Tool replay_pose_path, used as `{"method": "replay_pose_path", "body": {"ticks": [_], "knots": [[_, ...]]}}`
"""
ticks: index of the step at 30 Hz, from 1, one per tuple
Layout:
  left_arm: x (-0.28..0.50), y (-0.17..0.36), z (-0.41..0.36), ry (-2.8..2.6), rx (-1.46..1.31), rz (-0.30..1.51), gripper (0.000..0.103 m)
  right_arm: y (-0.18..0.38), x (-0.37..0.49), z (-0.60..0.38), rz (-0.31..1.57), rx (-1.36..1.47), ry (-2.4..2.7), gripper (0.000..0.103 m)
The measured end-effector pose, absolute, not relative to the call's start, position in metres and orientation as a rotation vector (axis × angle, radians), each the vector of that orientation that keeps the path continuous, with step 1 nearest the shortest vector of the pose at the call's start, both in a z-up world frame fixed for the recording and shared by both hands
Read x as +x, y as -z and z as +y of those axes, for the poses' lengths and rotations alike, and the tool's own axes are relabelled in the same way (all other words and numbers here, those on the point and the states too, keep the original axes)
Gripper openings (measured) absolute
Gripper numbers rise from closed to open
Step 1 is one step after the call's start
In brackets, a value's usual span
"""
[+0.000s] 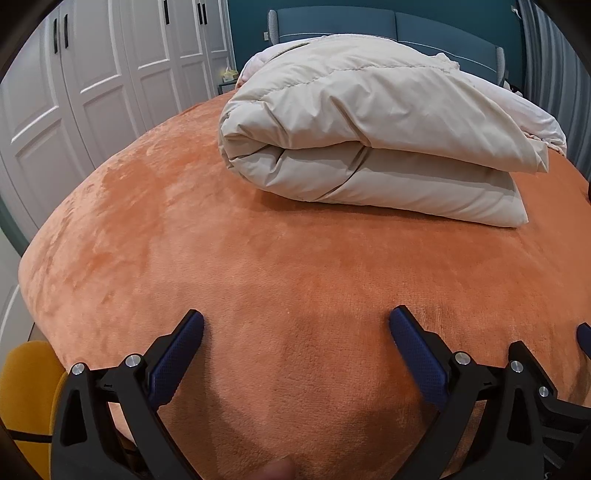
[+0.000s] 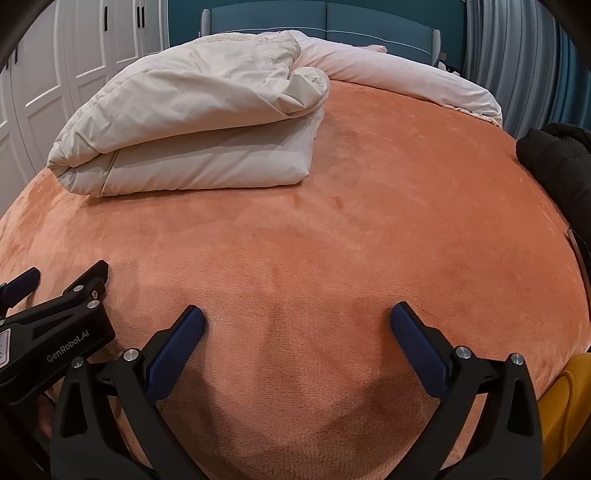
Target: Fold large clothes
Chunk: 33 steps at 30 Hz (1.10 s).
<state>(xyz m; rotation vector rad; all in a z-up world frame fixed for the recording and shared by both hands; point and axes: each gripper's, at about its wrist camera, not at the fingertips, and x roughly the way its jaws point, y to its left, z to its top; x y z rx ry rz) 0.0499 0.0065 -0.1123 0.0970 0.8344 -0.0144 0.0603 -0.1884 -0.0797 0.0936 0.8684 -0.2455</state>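
A cream padded bundle (image 1: 369,140) (image 2: 199,140) lies folded on the far half of an orange fleece-covered bed (image 1: 258,266) (image 2: 369,229). My left gripper (image 1: 297,325) is open over bare orange fleece near the bed's front edge, with nothing between its fingers. Close on its right, my right gripper (image 2: 298,317) is also open and empty over the fleece. The left gripper (image 2: 62,275) shows at the left edge of the right wrist view. A black puffy garment (image 2: 554,166) rests at the bed's right edge. Yellow fabric (image 1: 29,387) (image 2: 565,406) sits below the bed's front edge.
White wardrobe doors (image 1: 92,74) line the left side. A teal headboard (image 1: 369,22) and a pale pink bedding roll (image 2: 406,77) are at the far end. Grey curtains (image 2: 517,55) hang at the right. Open fleece lies between the grippers and the bundle.
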Motion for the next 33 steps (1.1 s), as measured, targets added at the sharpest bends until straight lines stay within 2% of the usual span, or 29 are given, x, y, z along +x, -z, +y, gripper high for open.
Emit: {"method": "replay_pose_path", "body": {"ticks": [33], "knots": [[0.0507,0.1130,0.0082,0.008,0.098,0.828,0.098,0.0808,0.0613,-0.1859,0.867,0.095,0.253,0.098]]}}
